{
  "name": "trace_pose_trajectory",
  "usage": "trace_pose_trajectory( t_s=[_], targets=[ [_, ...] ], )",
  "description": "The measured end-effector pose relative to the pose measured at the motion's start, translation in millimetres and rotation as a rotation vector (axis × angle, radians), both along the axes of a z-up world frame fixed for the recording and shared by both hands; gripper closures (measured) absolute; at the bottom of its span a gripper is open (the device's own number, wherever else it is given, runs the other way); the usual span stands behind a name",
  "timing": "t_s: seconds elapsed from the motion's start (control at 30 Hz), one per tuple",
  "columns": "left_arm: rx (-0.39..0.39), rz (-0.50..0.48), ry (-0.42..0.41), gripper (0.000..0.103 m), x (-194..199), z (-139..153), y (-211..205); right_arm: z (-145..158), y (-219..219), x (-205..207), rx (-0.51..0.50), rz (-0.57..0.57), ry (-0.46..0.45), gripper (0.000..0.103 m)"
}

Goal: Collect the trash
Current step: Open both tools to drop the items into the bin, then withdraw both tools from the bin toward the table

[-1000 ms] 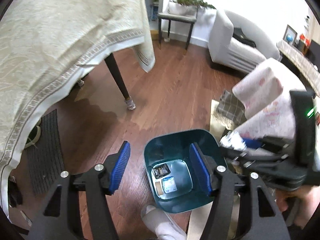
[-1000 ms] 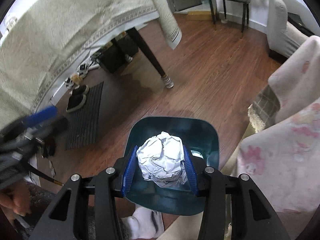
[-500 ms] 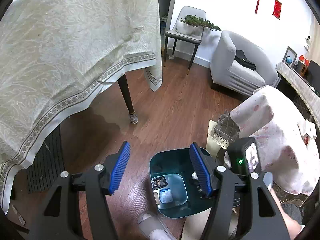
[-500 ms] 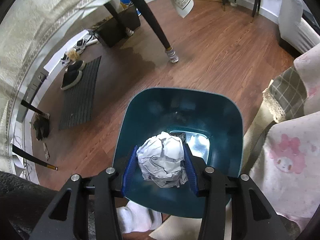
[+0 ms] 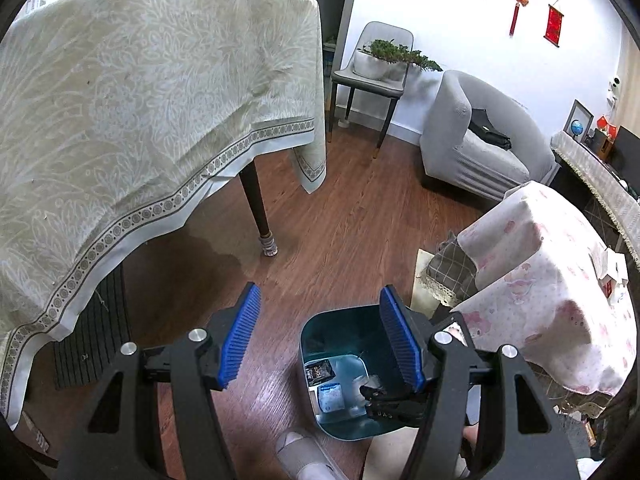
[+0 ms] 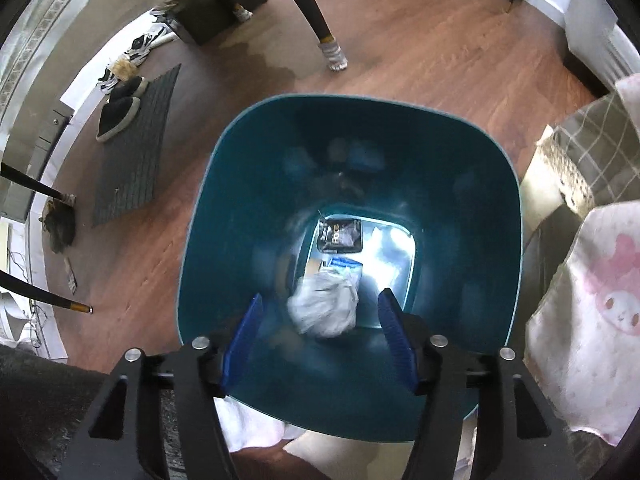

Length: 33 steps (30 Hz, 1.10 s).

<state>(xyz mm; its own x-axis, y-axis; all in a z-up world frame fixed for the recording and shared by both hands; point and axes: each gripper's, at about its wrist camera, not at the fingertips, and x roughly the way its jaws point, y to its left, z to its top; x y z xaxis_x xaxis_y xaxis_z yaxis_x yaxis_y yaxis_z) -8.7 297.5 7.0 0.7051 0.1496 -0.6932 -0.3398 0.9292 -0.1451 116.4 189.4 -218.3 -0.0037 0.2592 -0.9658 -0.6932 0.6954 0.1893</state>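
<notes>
I count: one teal bin (image 6: 208, 240); one crumpled paper ball (image 6: 326, 306); two packets (image 6: 340, 234) at bottom; two dark slippers (image 6: 118, 114).

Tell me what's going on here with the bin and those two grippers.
A person is collecting trash with a handheld gripper in each hand. The right gripper hangs over the teal bin, and its jaws have just been opening: the crumpled paper ball sits blurred between the pads, touching neither, dropping toward the wrappers at the bottom. The left gripper is open and empty, off to the side.
</notes>
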Motion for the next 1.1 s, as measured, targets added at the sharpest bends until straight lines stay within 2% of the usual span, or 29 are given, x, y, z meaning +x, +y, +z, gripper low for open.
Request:
trace_pose_trajectory(
  t_s=[0.23, 0.43, 0.7, 1.1],
  targets=[
    [0.010, -0.016, -0.014, 0.035, 4, 6, -9, 23, -11, 3, 0.055, -0.024, -0.028, 0.041],
    [0.014, -0.029, -0.031, 0.035, 6, 12, -17, 57, -28, 4, 0.117, -0.036, -0.075, 0.041],
    [-0.002, -0.043, -0.071, 0.034, 16, 28, -32, 116, -65, 7, 0.204, -0.067, -0.164, 0.041],
    [0.009, -0.136, -0.120, 0.032, 48, 51, -87, 208, -151, 11, 0.351, -0.160, -0.348, 0.041]
  ],
)
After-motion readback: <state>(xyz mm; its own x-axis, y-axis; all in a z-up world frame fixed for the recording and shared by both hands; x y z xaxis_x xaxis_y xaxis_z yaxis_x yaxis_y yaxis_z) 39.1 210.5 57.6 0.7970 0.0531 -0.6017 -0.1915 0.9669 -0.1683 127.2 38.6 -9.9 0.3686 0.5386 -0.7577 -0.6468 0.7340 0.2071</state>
